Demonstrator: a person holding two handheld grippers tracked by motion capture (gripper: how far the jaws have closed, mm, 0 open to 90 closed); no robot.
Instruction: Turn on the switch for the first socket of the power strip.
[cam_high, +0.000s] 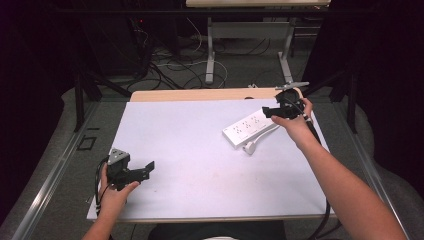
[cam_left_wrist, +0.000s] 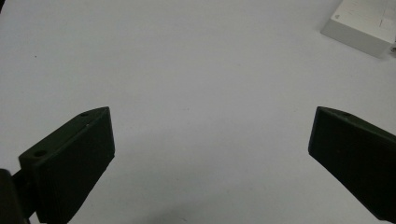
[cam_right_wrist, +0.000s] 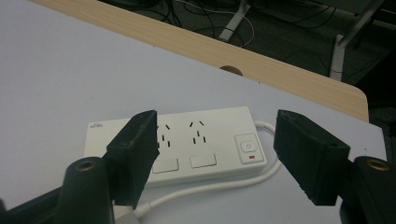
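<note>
A white power strip lies at the right of the white table cover, its white cable and plug curled beside it. My right gripper hovers open just above the strip's far end. In the right gripper view the strip shows its sockets and a switch between my spread jaws. My left gripper is open near the table's front left corner, holding nothing. The left gripper view shows its jaws wide over bare cover, with a corner of the strip far off.
The wooden table edge with a cable hole runs along the back. Beyond it are metal desk legs and loose cables on the floor. Dark curtains stand at both sides.
</note>
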